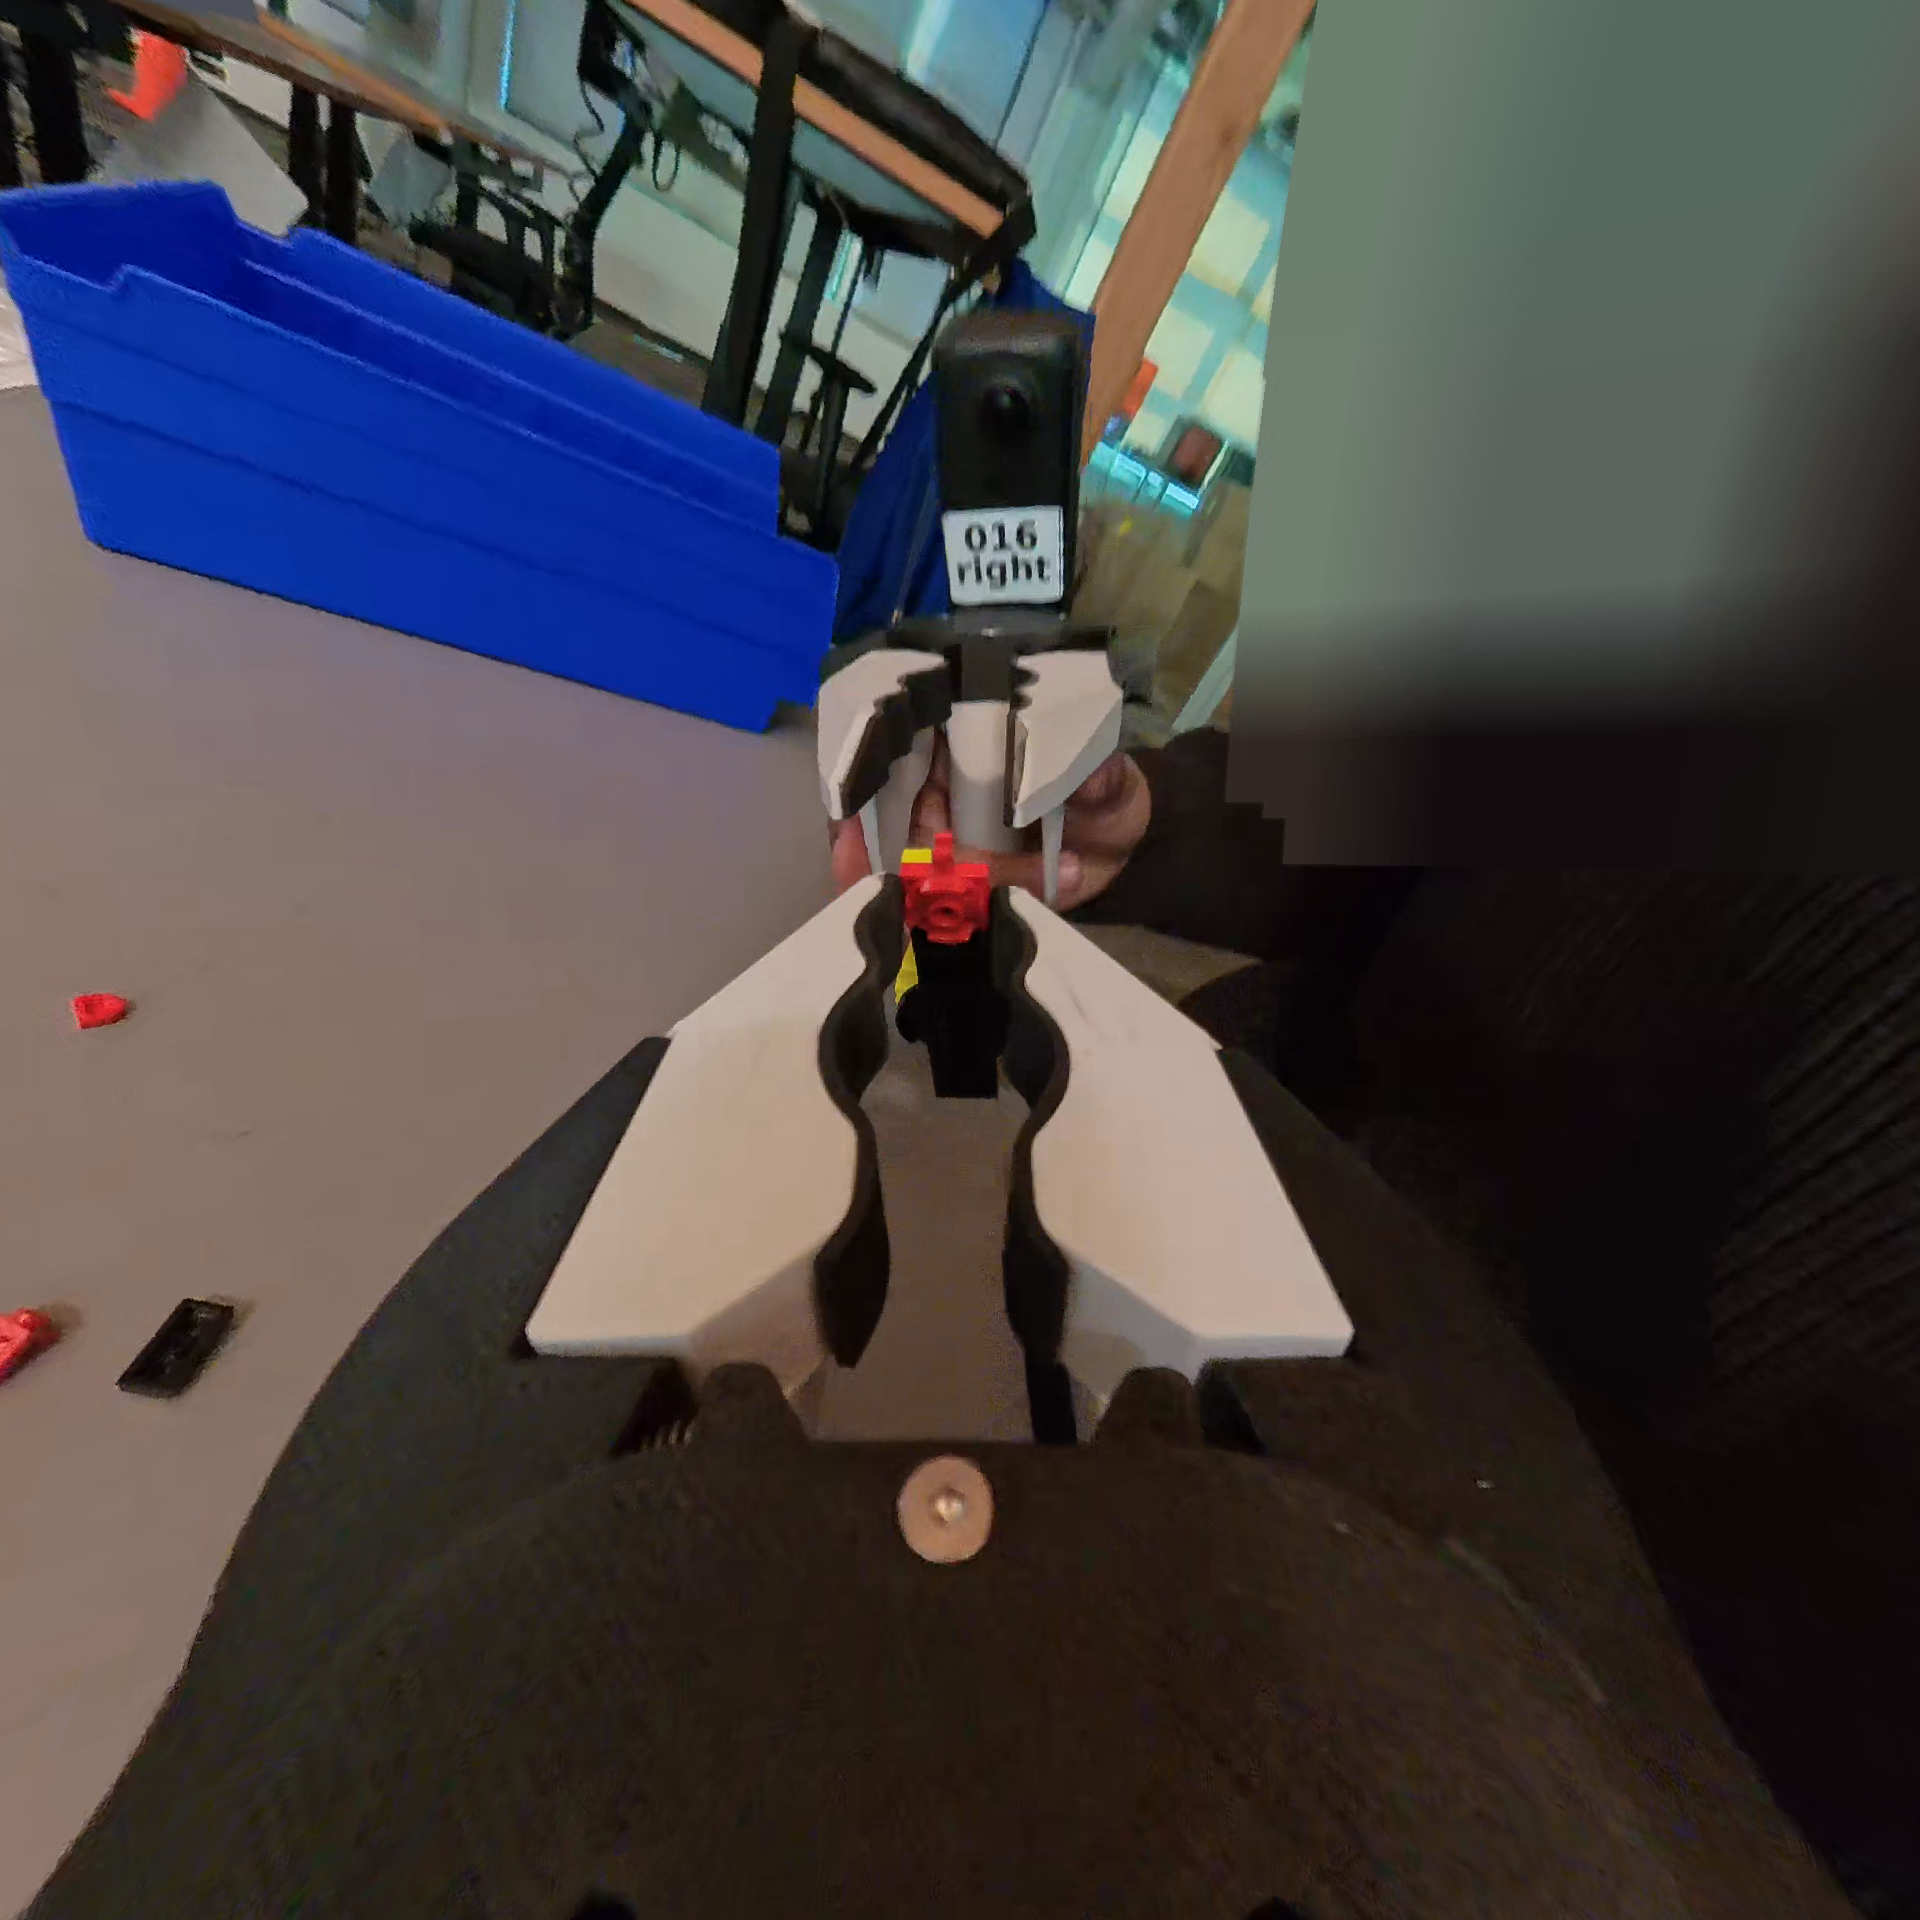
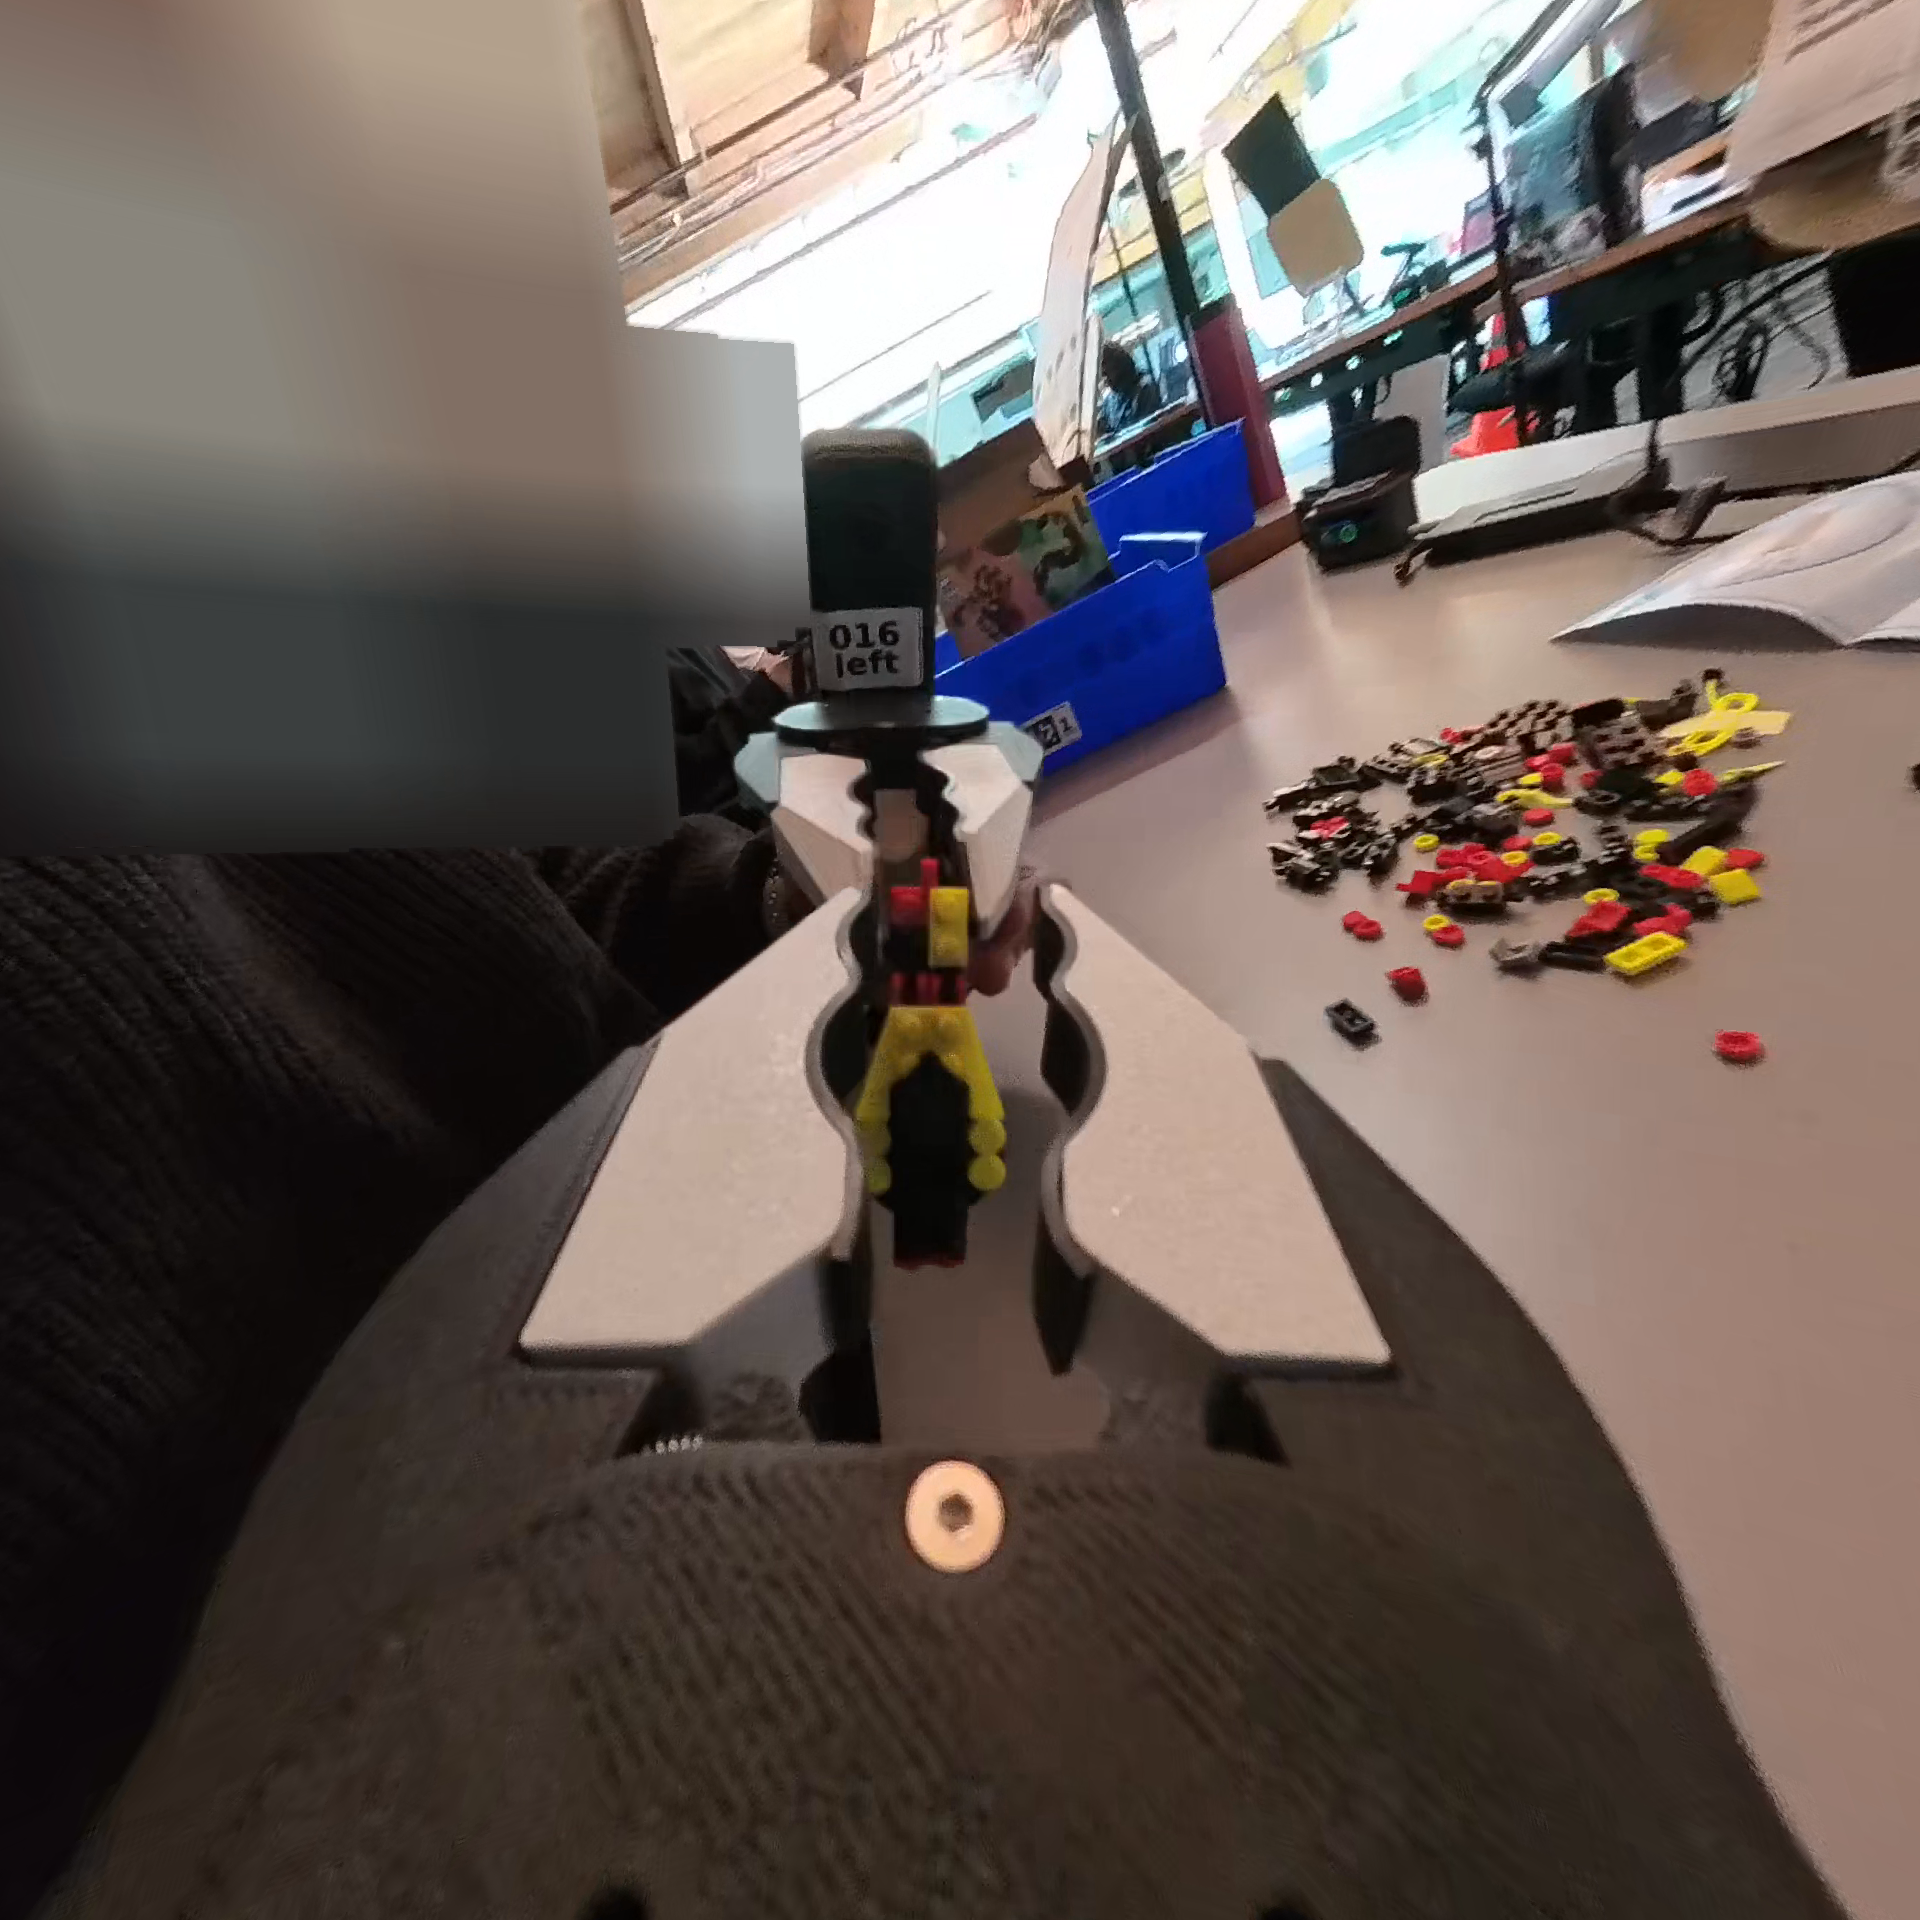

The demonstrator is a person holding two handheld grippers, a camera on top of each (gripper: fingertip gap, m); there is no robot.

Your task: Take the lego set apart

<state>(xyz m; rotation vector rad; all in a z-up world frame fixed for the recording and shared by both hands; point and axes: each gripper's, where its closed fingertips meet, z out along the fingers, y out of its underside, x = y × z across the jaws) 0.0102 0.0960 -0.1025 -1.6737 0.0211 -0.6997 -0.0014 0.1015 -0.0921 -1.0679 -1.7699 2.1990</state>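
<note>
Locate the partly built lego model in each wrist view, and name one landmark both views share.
Left wrist view: the lego model sits at centre, between the left tongs, red piece facing the camera, the right tongs behind it.
Right wrist view: it sits at centre, a yellow, black and red strip between the right tongs.
Shared landmark: the grey table beneath, with loose lego pieces on it.

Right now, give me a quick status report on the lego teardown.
Both hand-held grippers, left and right, face each other, closed on the lego model. Model half-built, held above the table. Loose pieces pile aside; nothing blocking.
</note>
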